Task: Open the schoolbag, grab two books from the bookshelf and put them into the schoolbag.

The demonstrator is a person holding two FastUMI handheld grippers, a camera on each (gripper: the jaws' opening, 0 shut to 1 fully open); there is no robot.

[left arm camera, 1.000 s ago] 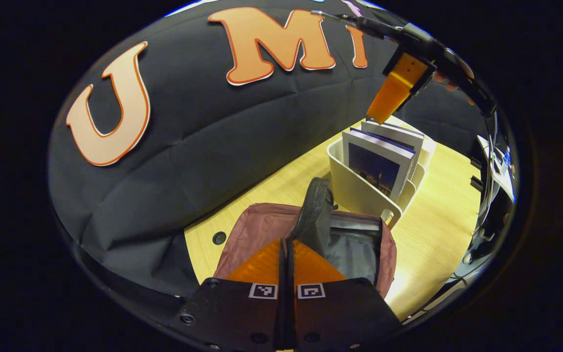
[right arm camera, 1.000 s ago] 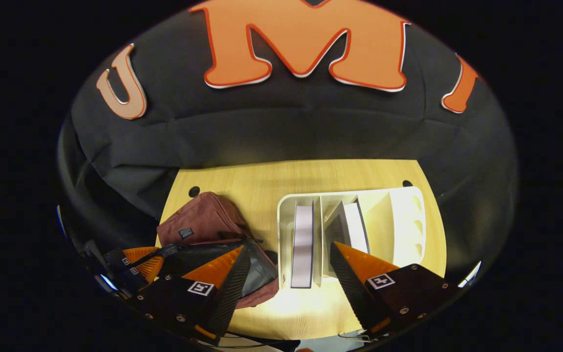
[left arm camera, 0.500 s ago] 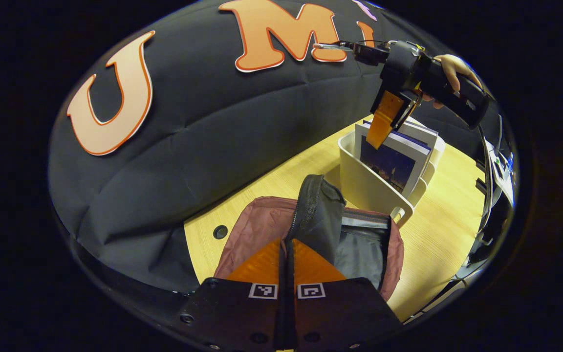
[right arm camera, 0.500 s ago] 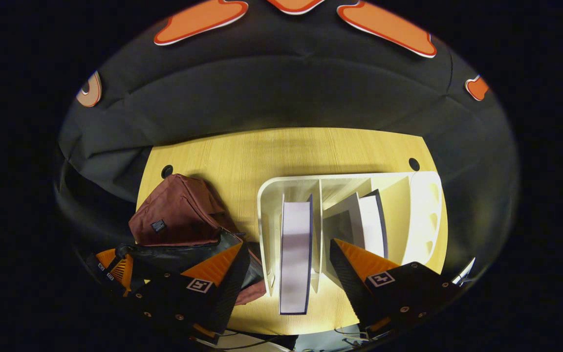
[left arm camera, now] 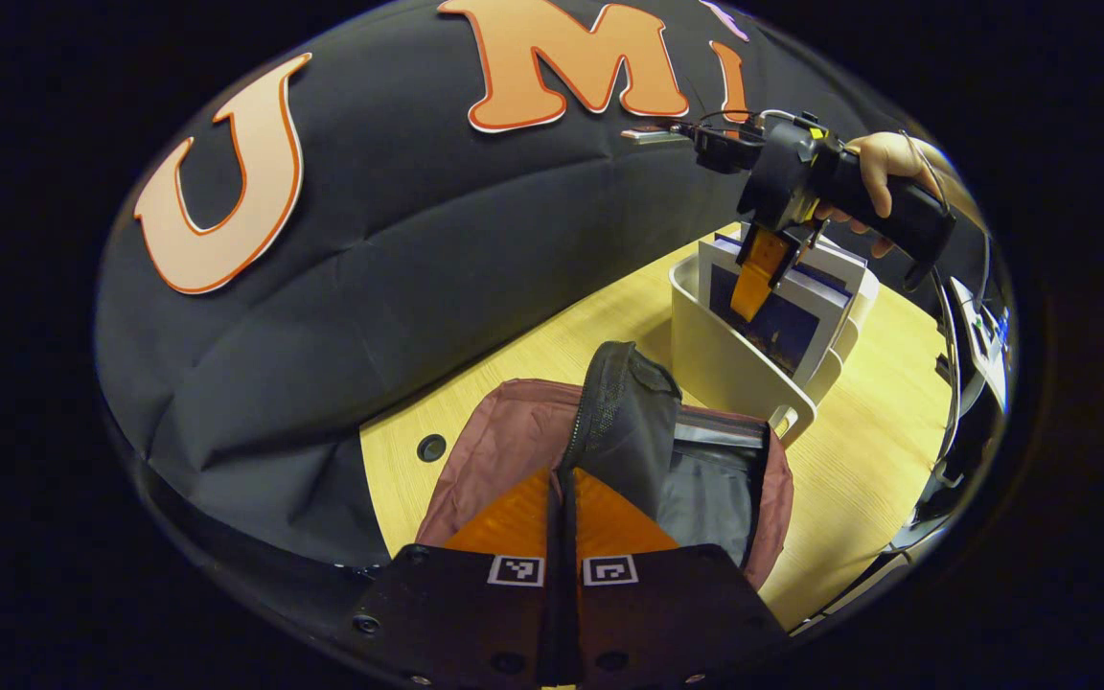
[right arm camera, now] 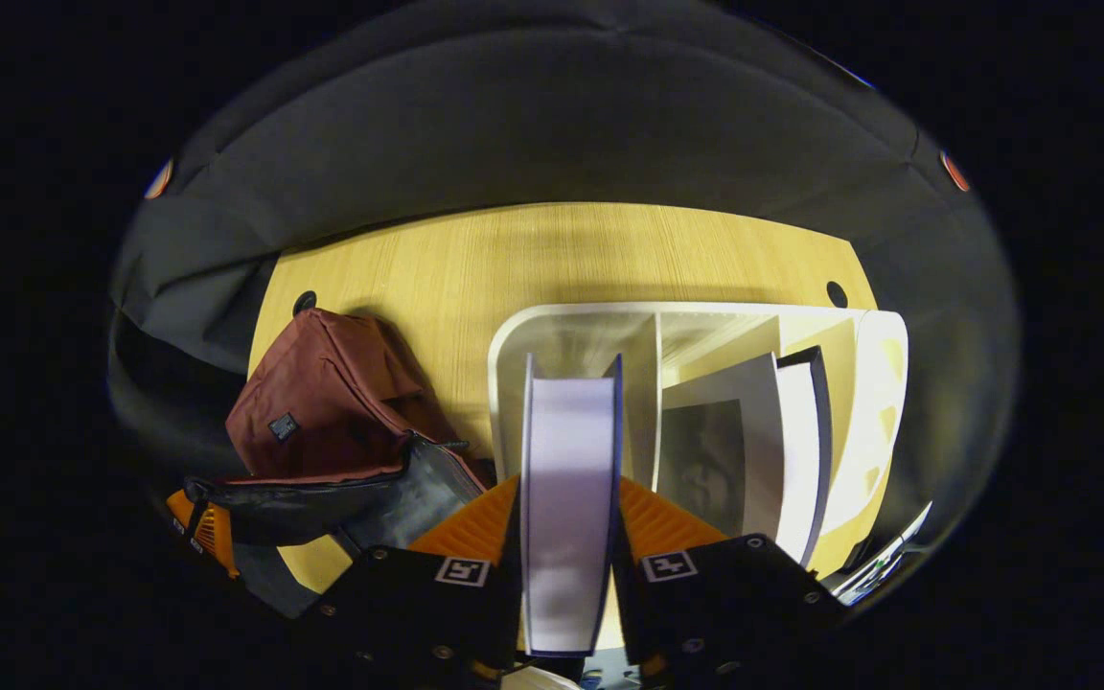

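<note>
The left gripper [left arm camera: 562, 498] is pinched tight on the flap [left arm camera: 624, 422] of the open bag [left arm camera: 504, 450], which lies just beside the rack [right arm camera: 514, 335]. In the rack, the right gripper [right arm camera: 566, 522] squeezes a book [right arm camera: 568, 460] from both sides. Another book [right arm camera: 796, 422] leans farther along.

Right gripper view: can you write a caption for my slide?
The right gripper closes on a book standing in the white bookshelf, beside the open schoolbag.
</note>
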